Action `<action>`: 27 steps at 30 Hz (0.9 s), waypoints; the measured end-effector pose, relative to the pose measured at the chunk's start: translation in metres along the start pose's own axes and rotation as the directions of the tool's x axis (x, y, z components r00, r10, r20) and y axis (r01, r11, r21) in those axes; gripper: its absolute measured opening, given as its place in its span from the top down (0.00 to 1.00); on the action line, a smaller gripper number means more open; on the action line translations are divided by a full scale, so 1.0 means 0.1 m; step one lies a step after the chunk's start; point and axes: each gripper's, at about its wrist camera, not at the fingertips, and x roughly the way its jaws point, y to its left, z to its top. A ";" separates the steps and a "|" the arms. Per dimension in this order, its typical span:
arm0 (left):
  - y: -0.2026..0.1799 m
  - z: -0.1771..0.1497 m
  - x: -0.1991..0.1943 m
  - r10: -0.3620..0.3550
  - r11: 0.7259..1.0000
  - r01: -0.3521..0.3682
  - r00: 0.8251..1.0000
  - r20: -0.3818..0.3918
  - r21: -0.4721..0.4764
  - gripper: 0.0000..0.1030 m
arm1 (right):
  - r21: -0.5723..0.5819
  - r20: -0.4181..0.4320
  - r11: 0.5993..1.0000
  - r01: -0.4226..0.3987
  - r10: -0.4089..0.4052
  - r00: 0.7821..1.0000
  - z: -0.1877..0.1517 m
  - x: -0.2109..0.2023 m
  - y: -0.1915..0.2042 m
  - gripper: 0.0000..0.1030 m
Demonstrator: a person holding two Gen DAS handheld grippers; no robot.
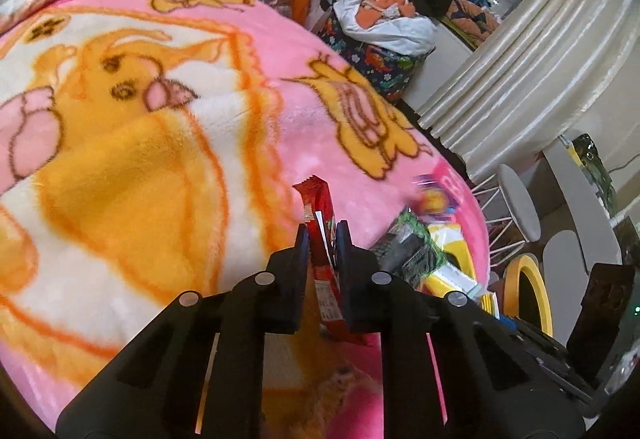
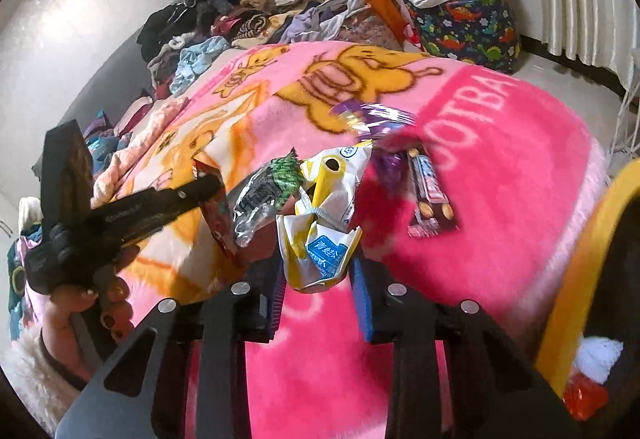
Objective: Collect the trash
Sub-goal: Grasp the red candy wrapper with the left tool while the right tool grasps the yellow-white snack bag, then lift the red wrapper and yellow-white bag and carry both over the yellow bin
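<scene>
My left gripper [image 1: 322, 233] is shut on a red snack wrapper [image 1: 318, 199], which stands up on edge between its fingers above the pink blanket [image 1: 280, 87]. In the right wrist view the same left gripper [image 2: 208, 183] comes in from the left, held by a hand [image 2: 80, 303], with the red wrapper [image 2: 218, 219] hanging from it. My right gripper [image 2: 318, 267] is shut on a crumpled white, yellow and blue wrapper [image 2: 324, 257]. Just beyond it lie a clear and green wrapper [image 2: 268, 191], a purple foil wrapper [image 2: 372, 119] and a chocolate bar wrapper [image 2: 430, 199].
A yellow-rimmed bin [image 2: 580, 259] stands at the right edge of the bed, and it also shows in the left wrist view as the yellow-rimmed bin [image 1: 532, 287]. Piles of clothes [image 2: 248, 15] and a dinosaur-print bag [image 2: 468, 23] lie behind the blanket. A white stool [image 1: 520, 207] stands by the curtain.
</scene>
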 end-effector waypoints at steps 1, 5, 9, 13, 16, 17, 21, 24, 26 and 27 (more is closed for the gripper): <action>-0.03 -0.01 -0.04 -0.001 1.000 0.001 1.000 0.005 0.007 0.92 | 0.001 0.003 1.000 0.005 -0.005 1.000 -0.02 -0.04 -0.01 0.73; -0.14 -0.01 -0.17 0.001 0.999 -0.002 1.000 0.031 0.044 0.92 | 0.012 0.027 1.000 0.026 -0.026 0.999 -0.11 -0.21 -0.03 0.73; -0.23 -0.02 -0.26 -0.013 0.998 0.010 0.999 0.046 0.061 0.92 | 0.019 0.070 0.998 0.055 -0.056 0.996 -0.15 -0.37 -0.06 0.74; -0.37 -0.03 -0.33 -0.031 0.996 0.027 0.998 0.053 0.090 0.92 | 0.037 0.101 0.997 0.062 -0.066 0.993 -0.14 -0.52 -0.11 0.74; -0.47 -0.04 -0.35 -0.045 0.993 0.039 0.997 0.055 0.109 0.92 | 0.049 0.121 0.997 0.063 -0.069 0.990 -0.15 -0.62 -0.16 0.74; -0.50 -0.05 -0.36 -0.050 0.992 0.043 0.997 0.056 0.115 0.92 | 0.051 0.127 0.997 0.064 -0.070 0.989 -0.15 -0.65 -0.17 0.74; -0.64 -0.09 -0.39 -0.067 0.989 0.059 0.996 0.055 0.136 0.92 | 0.065 0.149 0.996 0.068 -0.077 0.986 -0.17 -0.79 -0.23 0.74; -0.76 -0.12 -0.39 -0.081 0.985 0.072 0.995 0.051 0.154 0.92 | 0.077 0.164 0.994 0.072 -0.083 0.983 -0.20 -0.89 -0.27 0.74; -0.84 -0.15 -0.39 -0.094 0.982 0.085 0.995 0.046 0.166 0.92 | 0.087 0.174 0.994 0.073 -0.088 0.981 -0.23 -0.96 -0.30 0.74; -0.88 -0.16 -0.39 -0.099 0.981 0.091 0.994 0.043 0.171 0.92 | 0.090 0.178 0.993 0.075 -0.090 0.980 -0.24 -0.98 -0.32 0.74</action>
